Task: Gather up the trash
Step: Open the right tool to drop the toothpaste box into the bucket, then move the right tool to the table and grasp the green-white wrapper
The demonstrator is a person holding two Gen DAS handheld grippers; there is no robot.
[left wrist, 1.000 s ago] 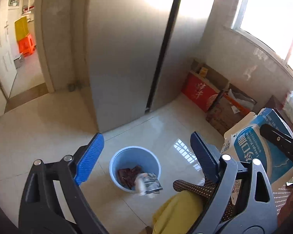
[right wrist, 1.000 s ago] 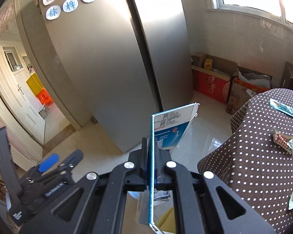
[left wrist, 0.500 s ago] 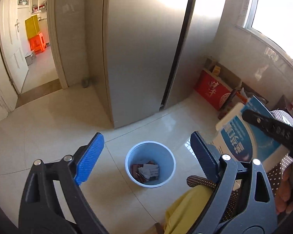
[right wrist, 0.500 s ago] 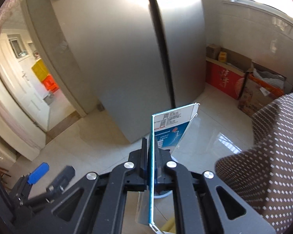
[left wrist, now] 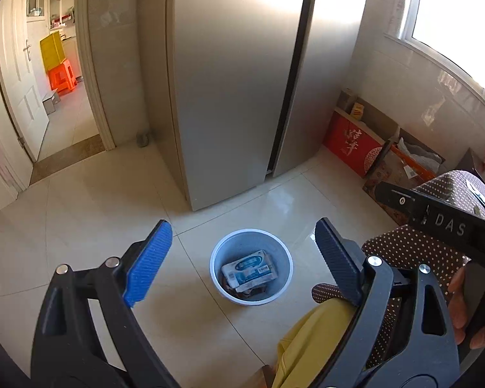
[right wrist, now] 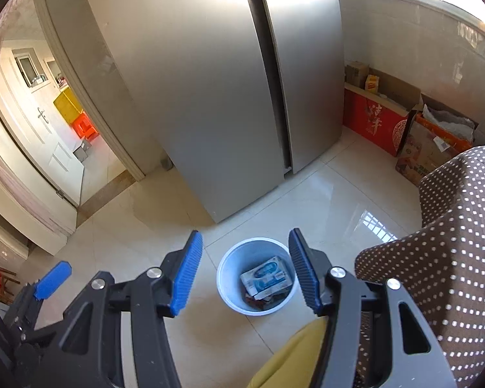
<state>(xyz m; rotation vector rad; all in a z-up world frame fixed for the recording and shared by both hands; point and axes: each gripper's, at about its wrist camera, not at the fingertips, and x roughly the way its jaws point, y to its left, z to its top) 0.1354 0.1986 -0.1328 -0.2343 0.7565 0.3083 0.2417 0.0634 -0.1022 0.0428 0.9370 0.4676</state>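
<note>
A light blue bin [left wrist: 284,262] stands on the tiled floor; it also shows in the right wrist view [right wrist: 224,278]. A blue and white carton [left wrist: 249,270] lies inside it on top of other trash, also seen in the right wrist view [right wrist: 266,278]. My left gripper [left wrist: 242,249] is open and empty, held high above the bin. My right gripper [right wrist: 245,260] is open and empty, also high above the bin. The right gripper's body shows at the right of the left wrist view [left wrist: 443,226].
A steel fridge [left wrist: 242,80] stands behind the bin. A table with a brown dotted cloth [right wrist: 452,242] is at the right. Red and brown cartons [right wrist: 378,123] line the wall under the window. An open doorway [left wrist: 58,90] is at the left. A yellow cushion [left wrist: 310,342] is below.
My right gripper has opened and let go of the blue and white carton, which now lies in the bin. Both grippers have shifted so the bin sits between their fingers in view.
</note>
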